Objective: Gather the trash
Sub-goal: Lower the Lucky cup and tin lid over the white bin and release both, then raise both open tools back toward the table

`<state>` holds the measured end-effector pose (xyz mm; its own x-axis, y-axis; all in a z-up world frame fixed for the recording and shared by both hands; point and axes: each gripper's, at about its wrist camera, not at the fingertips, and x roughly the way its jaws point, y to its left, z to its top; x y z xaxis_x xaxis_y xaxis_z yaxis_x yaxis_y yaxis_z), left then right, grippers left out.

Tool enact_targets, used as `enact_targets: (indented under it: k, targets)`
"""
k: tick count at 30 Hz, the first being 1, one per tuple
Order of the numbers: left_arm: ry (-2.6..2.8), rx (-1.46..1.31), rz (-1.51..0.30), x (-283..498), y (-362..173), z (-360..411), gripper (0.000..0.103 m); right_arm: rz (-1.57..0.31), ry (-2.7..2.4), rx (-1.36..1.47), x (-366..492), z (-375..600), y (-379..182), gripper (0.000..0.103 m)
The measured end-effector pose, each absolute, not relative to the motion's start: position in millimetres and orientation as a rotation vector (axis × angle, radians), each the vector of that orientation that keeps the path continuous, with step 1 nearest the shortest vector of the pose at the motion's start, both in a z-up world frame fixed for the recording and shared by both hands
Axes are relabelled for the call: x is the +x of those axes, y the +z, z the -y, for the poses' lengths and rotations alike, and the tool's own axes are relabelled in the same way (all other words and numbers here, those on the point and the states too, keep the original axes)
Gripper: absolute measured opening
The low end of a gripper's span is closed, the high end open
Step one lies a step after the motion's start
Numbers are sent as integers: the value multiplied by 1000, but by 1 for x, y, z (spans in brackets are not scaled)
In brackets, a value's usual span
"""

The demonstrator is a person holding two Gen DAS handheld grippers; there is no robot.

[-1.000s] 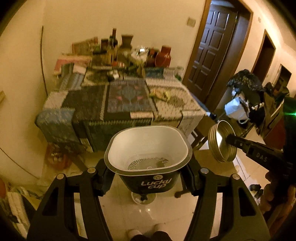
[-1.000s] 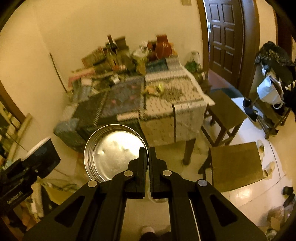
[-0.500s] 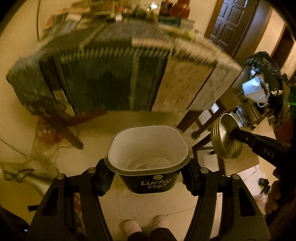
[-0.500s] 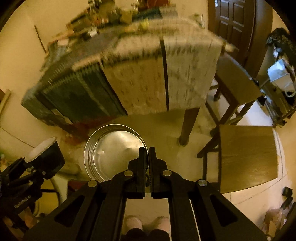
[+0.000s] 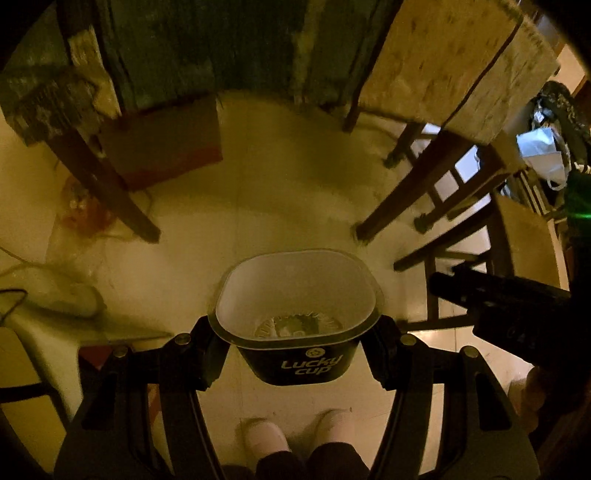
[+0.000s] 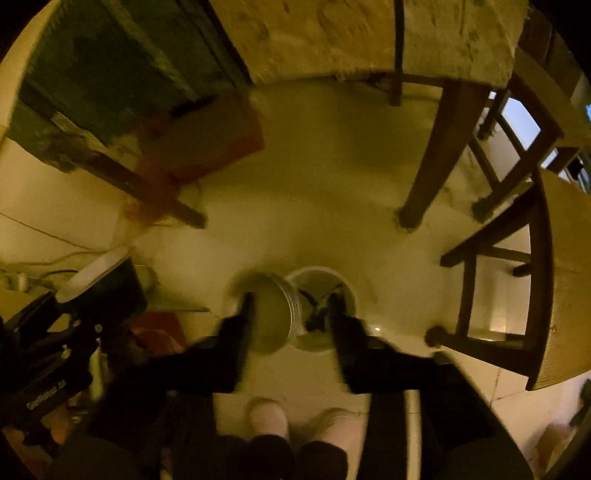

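My left gripper (image 5: pixel 295 325) is shut on a black "Lucky cup" tub (image 5: pixel 297 314) with a white inside, held above the floor. It also shows in the right wrist view (image 6: pixel 99 280) at the left. My right gripper (image 6: pixel 291 314) is open, its jaws spread wide. A round metal lid (image 6: pixel 273 314) is loose between the jaws, tilted, above a white bin (image 6: pixel 325 291) on the floor. The right gripper's body (image 5: pixel 509 314) shows at the right of the left wrist view.
Table legs (image 6: pixel 432 158) and the hanging tablecloth (image 6: pixel 369 33) are ahead. Wooden chairs (image 6: pixel 535 280) stand at the right. A red-brown box (image 5: pixel 162 147) lies under the table. Cables and a white object (image 5: pixel 62 295) lie at the left. The person's feet (image 5: pixel 295 432) are below.
Both grippers have tilted down toward the floor. The right gripper has opened and let go of the metal lid, which now drops over the white bin.
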<state>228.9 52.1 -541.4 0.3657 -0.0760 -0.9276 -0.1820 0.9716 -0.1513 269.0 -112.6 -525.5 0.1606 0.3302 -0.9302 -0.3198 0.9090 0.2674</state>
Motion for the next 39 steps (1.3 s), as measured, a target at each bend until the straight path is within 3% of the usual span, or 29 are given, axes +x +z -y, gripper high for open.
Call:
enact_targets:
  k: [15,21,28,39]
  targets:
    - [-35,-416,-1439,266,-633,-16,64,-1346,347,-6,280,150,-542,41]
    - [-4,-386,-1430,264,-624,-17,64,-1331,353,-6,277,153,-532,41]
    - [0,-323,-1343,253,-558,-18,64,-1310,365,6,276,156,-501,41]
    - [11,-241,-1137,226,-388,-34,64,-1181,409,-4,260,138,-372,41]
